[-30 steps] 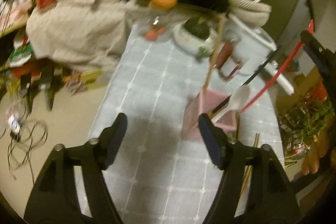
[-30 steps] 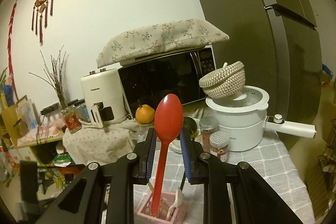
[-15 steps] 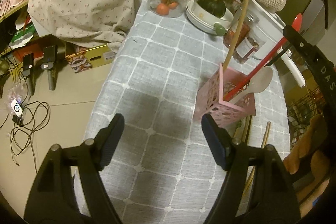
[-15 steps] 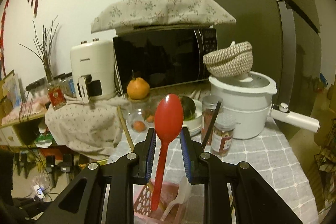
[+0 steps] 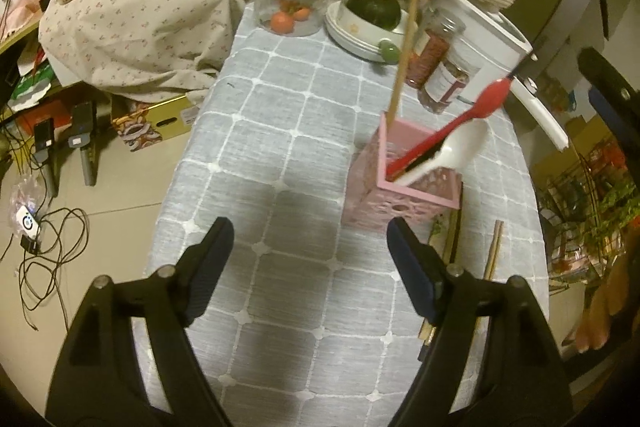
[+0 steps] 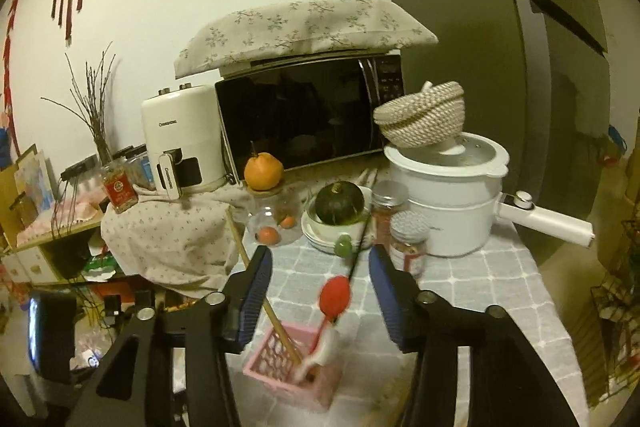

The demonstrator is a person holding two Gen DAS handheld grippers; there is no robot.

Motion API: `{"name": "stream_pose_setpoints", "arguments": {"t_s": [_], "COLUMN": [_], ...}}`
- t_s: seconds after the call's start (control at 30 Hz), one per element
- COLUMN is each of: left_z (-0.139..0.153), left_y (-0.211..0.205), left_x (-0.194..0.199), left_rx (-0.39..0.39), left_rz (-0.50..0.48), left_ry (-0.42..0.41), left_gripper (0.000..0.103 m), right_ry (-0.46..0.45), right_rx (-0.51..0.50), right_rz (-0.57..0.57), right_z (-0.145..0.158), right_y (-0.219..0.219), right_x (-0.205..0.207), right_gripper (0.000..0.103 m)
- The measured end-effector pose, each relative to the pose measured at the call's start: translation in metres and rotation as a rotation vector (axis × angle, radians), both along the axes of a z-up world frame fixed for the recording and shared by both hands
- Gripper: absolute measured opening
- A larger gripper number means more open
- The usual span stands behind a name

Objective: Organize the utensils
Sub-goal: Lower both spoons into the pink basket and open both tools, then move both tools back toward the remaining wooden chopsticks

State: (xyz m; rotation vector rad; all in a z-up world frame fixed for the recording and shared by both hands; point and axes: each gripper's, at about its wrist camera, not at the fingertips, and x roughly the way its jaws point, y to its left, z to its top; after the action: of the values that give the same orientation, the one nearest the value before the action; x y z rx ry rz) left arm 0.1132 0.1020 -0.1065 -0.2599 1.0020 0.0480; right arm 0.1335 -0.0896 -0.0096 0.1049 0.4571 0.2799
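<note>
Pink holder (image 5: 404,193) stands right of centre on the grey checked cloth (image 5: 280,131), with the red spoon (image 5: 452,127) leaning inside beside a white spoon (image 5: 448,157); the right gripper (image 6: 320,287) is opening, pads clear of it, the left gripper (image 5: 310,259) wide and empty at lower frame

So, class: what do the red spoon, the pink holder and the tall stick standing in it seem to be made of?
Red spoon: probably plastic; uniform bright colour, smooth, slightly glossy.
Pink holder: likely plastic, matte; thin walls with cut-out holes.
Tall stick: looks like wood or bamboo; pale tan, dull and straight, perhaps a chopstick.
</note>
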Motion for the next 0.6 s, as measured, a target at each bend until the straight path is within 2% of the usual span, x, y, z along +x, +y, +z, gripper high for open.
{"name": "stream_pose_setpoints", "arguments": {"t_s": [0.07, 0.37, 0.6], "left_z": [0.002, 0.003, 0.007], "left_y": [-0.005, -0.030, -0.050], "left_x": [-0.002, -0.010, -0.017], "left_rx": [0.010, 0.054, 0.102], "left_rz": [-0.014, -0.085, -0.129], "left_ry": [-0.010, -0.048, -0.121], "left_gripper": [0.081, 0.083, 0.083], "right_ry": [0.014, 0.079, 0.104], "right_rx": [-0.001, -0.060, -0.106], "right_rz": [-0.013, -0.118, -0.188], "right_z": [0.001, -0.011, -0.037], "right_y": [-0.012, -0.065, -0.093], "right_x": [-0.005, -0.028, -0.042], "right_gripper": [0.067, 0.089, 0.097]}}
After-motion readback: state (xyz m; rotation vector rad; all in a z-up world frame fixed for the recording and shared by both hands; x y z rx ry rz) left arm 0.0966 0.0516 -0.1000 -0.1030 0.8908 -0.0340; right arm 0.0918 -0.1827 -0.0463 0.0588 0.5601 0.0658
